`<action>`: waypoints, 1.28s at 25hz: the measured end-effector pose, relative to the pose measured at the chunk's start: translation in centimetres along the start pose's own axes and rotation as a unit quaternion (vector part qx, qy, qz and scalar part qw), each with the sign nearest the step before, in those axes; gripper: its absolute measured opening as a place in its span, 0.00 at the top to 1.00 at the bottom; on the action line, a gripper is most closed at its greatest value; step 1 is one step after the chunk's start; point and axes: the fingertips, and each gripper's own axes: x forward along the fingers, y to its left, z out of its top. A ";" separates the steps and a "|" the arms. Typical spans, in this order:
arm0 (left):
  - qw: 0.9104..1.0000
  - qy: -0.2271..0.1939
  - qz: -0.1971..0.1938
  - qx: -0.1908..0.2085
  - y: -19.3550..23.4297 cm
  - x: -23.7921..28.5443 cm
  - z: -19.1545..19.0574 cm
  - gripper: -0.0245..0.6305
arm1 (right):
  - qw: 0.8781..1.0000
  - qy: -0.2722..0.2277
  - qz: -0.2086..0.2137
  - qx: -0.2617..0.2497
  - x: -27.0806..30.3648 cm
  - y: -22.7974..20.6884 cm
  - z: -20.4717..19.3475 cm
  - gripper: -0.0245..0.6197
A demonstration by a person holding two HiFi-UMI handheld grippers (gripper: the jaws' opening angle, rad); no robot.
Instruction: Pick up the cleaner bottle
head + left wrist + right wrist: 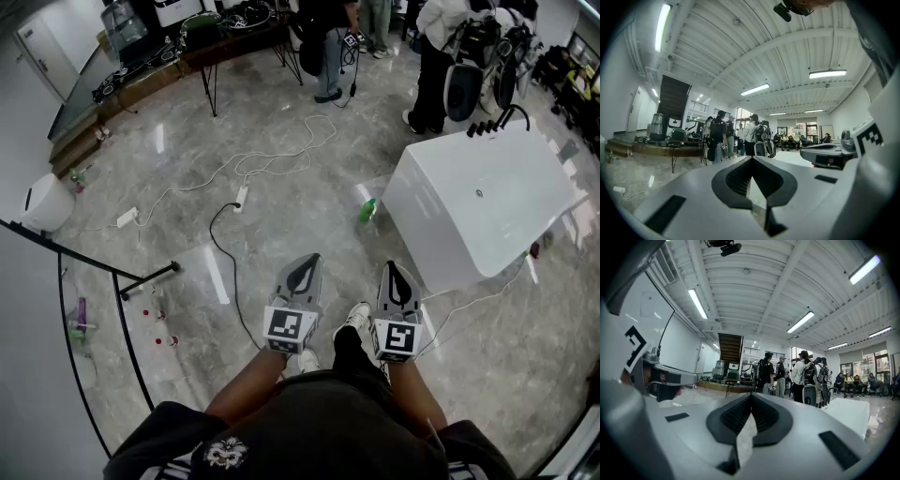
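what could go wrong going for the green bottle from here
The green bottle sits close beside the white tub, so a jaw may hit the tub. The black cable and power strip lie ahead: a trip risk. Left gripper and right gripper are shut; they must open first.

grippers (309, 262) (393, 272): 2 | cleaner bottle (367, 210): 1 | white tub (478, 202): 1 | power strips (242, 197) (127, 217): 2
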 end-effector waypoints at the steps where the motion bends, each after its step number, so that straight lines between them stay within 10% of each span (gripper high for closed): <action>1: 1.000 0.005 -0.001 0.007 0.2 1.1 0.0 0.96 | 1.000 0.001 -0.001 0.001 0.9 -0.7 -0.1 0.94; 32: 0.997 0.069 0.005 0.020 1.0 33.9 -0.6 0.96 | 0.998 0.019 -0.017 0.056 24.9 -23.2 -5.0 0.94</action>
